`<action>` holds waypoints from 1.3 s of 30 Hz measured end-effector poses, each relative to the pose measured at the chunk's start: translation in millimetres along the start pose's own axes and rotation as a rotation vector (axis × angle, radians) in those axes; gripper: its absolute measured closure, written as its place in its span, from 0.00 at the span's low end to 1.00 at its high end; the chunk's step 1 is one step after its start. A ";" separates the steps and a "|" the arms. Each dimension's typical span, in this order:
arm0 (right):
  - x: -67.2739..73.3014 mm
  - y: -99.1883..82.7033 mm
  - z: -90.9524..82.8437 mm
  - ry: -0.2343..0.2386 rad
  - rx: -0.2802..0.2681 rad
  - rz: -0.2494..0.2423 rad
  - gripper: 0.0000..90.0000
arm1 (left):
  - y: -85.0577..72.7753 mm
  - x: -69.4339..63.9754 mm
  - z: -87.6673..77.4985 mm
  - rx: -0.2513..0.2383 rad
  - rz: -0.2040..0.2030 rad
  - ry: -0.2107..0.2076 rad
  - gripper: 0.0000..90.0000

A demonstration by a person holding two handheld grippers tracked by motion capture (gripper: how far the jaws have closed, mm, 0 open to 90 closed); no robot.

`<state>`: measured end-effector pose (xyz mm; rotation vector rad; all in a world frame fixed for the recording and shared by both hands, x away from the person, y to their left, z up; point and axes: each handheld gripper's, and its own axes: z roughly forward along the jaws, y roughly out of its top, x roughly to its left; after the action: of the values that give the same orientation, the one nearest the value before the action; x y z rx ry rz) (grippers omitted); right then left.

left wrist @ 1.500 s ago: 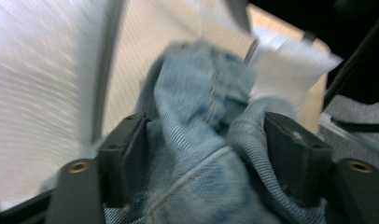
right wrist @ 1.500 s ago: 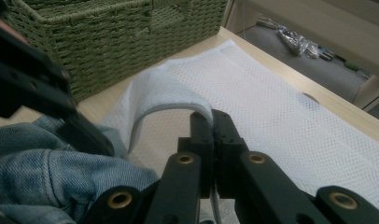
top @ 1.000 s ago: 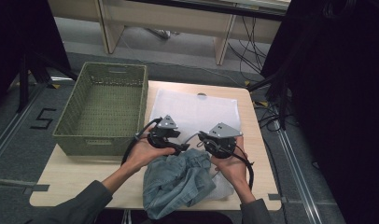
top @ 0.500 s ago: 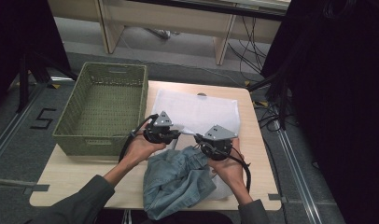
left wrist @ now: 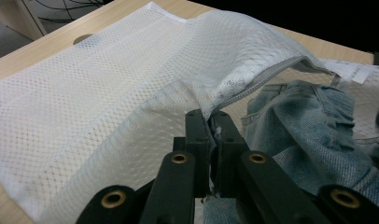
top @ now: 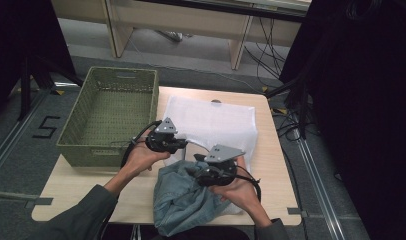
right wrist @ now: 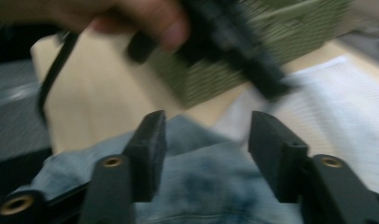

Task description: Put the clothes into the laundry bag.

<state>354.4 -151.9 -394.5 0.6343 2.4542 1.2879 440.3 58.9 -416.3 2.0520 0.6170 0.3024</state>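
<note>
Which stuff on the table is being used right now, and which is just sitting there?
Being used:
- white mesh bag, its zipper edge pinched in the shut left gripper
- blue jeans, lying partly on the bag
- right gripper, jaws just opened, nothing pressed between them, above the jeans

Just sitting there:
- green basket, off to the side of the bag

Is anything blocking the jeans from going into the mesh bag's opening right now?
Nothing visible blocks it. The left gripper is shut on the zippered edge of the white mesh bag and lifts it, so the mouth gapes toward the jeans, which lie right at it. The right gripper, its jaws just opened, hovers over the denim.
</note>
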 end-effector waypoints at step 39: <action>33.4 -28.3 52.1 0.165 0.278 -0.084 0.76 | -3.5 4.3 -7.1 0.012 -0.017 -0.012 0.96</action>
<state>342.4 -112.6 -448.7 0.5001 2.7930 1.0125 439.7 67.8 -415.6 2.0573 0.6301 0.2767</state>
